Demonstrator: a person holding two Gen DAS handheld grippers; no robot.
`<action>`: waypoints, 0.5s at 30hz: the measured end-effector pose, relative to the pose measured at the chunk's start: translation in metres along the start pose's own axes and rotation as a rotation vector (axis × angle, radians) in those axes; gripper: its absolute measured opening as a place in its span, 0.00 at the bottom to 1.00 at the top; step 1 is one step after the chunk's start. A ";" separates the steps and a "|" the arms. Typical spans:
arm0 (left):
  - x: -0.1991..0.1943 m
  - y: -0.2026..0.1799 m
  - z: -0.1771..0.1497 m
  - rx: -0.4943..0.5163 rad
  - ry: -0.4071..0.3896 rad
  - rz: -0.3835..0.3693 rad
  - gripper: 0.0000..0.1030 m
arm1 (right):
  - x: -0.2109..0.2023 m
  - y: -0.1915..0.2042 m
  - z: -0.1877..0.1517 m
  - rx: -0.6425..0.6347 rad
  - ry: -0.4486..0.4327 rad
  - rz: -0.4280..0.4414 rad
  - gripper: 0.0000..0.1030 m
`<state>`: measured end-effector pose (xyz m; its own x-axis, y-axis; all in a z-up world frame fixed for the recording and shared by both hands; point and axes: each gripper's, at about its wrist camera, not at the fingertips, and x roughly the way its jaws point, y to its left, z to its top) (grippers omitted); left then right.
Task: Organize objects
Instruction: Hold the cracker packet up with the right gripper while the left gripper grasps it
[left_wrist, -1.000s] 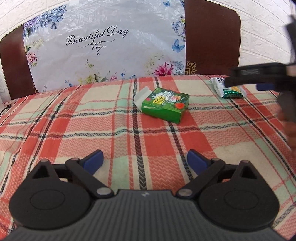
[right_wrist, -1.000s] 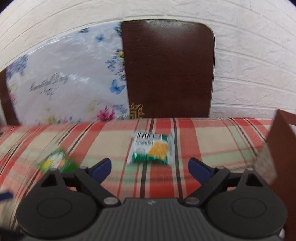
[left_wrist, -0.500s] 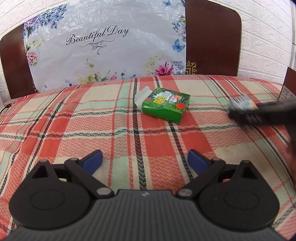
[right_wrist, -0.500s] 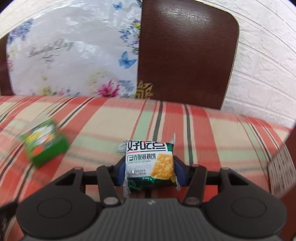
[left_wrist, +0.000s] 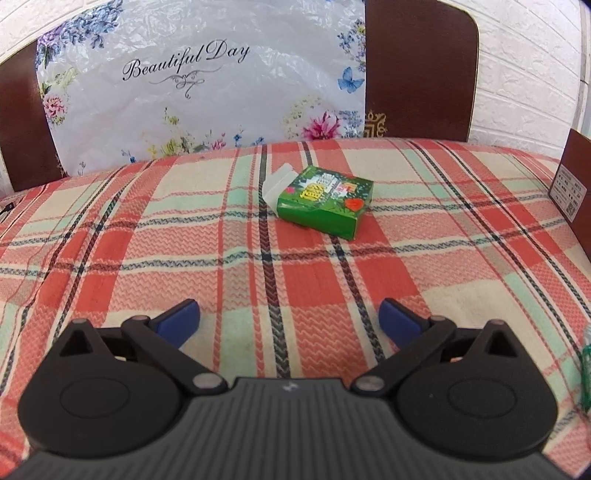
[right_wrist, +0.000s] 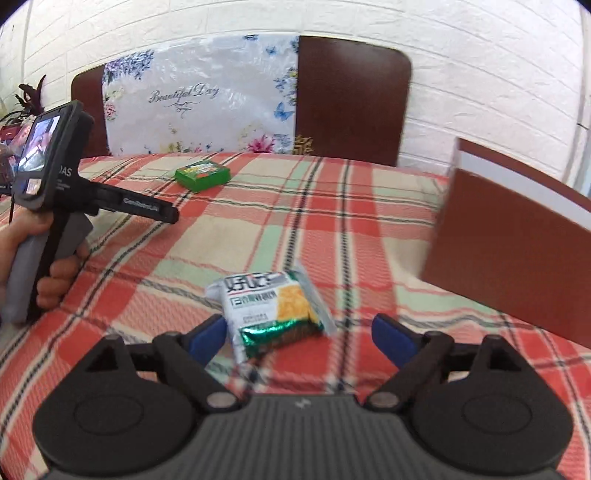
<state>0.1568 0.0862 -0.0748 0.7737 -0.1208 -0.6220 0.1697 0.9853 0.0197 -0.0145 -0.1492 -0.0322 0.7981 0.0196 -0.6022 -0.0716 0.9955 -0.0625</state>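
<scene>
- Lying loose on the plaid-covered counter (right_wrist: 332, 229) now, snack packet (right_wrist: 271, 312) no longer pinched as half a second ago; right gripper (right_wrist: 295, 334) spread wide, left blue pad touching or just beside the packet's edge, right pad apart from it.
- Judging from that: packet just set down near the brown box (right_wrist: 517, 251), so one item moved closer to its spot, or a regrip pending.
- Hovering low at the near edge, left gripper (left_wrist: 290, 319) with jaws wide and empty, as a second ago.
- Resting mid-counter, well apart from both grippers, green carton (left_wrist: 325, 205), white flap open, likely next.
- Leaving open cloth between left gripper and carton; box wall crowding the right side; headboard (left_wrist: 417, 70) and floral bag (left_wrist: 207, 85) closing the far edge.
</scene>
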 end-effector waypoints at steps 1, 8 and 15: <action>-0.009 -0.001 0.000 -0.022 0.009 -0.037 0.95 | -0.003 -0.006 -0.001 0.023 0.003 0.005 0.87; -0.064 -0.062 -0.014 0.011 0.093 -0.389 0.94 | -0.004 -0.006 -0.010 0.019 -0.009 0.092 0.86; -0.040 -0.113 -0.023 0.094 0.220 -0.488 0.86 | 0.021 0.001 -0.007 -0.009 0.072 0.130 0.72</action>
<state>0.0928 -0.0181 -0.0706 0.4474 -0.5233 -0.7252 0.5387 0.8050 -0.2485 -0.0019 -0.1484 -0.0503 0.7368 0.1412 -0.6613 -0.1769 0.9841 0.0129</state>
